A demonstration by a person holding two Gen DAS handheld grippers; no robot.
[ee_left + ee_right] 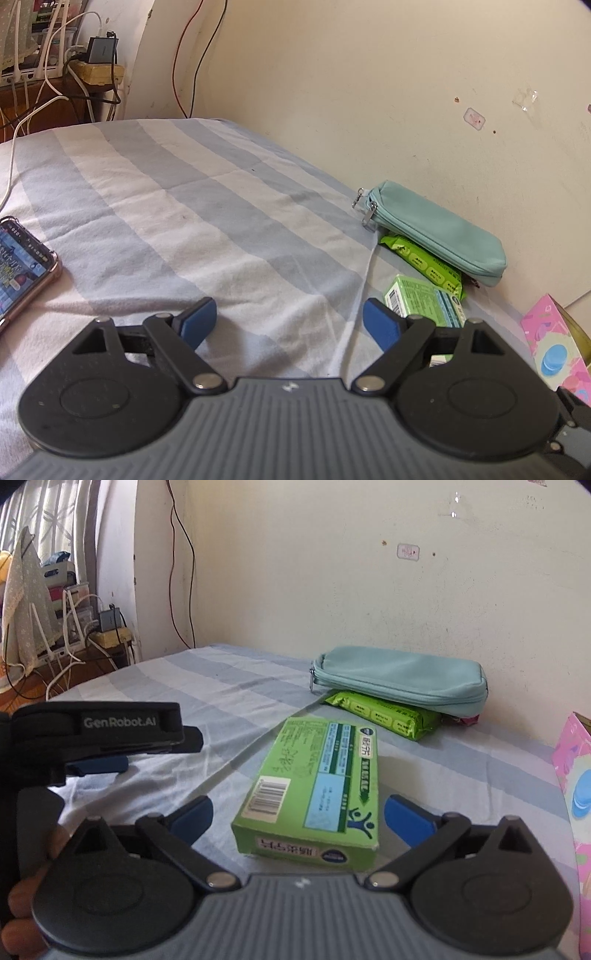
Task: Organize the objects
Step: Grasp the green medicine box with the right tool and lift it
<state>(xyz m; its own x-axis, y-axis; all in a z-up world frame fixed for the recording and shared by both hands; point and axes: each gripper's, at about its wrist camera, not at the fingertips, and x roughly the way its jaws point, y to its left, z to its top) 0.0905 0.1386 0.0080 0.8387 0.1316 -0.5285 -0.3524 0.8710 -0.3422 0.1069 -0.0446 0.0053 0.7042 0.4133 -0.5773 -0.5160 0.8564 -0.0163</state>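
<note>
A green box (314,794) lies flat on the striped bed sheet (229,686), between the open blue pads of my right gripper (299,814), not clamped. Behind it a teal zip pouch (399,677) rests on a green packet (384,712) against the wall. My left gripper (290,321) is open and empty over the sheet (184,206); the green box (424,301) sits just past its right finger, with the pouch (439,230) and packet (424,262) beyond. The left gripper also shows in the right wrist view (110,738), to the left of the box.
A phone (22,266) with a lit screen lies on the sheet at the left. A pink patterned box (557,343) stands at the right edge, also in the right wrist view (576,782). The wall borders the bed on the right. Cables and chargers (96,51) crowd the far left corner.
</note>
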